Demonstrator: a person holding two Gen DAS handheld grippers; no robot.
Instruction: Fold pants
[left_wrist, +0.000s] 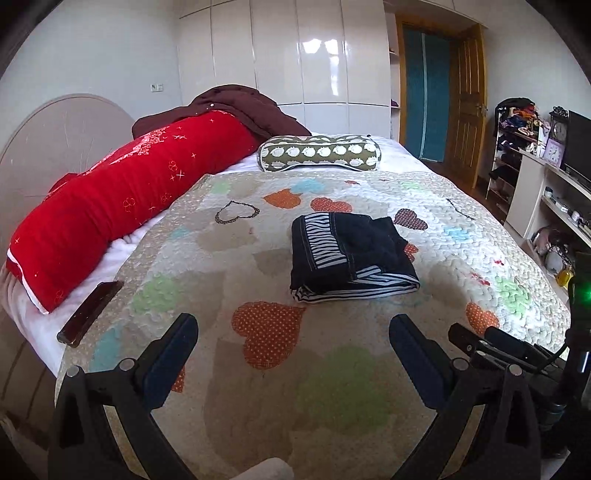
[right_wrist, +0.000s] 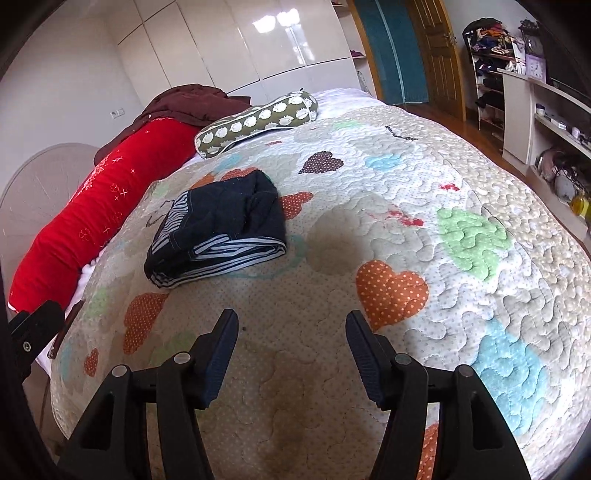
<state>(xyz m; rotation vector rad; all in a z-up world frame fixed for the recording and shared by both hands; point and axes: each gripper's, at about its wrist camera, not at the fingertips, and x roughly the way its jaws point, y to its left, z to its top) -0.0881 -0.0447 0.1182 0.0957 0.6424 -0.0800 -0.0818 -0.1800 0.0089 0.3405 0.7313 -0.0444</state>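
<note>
Pants (left_wrist: 351, 254) | lay folded compact on quilt (left_wrist: 369, 387) (task seemingly done) | left tongs (left_wrist: 293, 347) spread, empty | right tongs (right_wrist: 291, 341) spread, empty

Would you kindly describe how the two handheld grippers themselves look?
The left gripper and right gripper both have black plastic frames, silver pivot pins and dark blue ribbed finger pads. In the left wrist view, a black cable and green light sit beside it.
</note>
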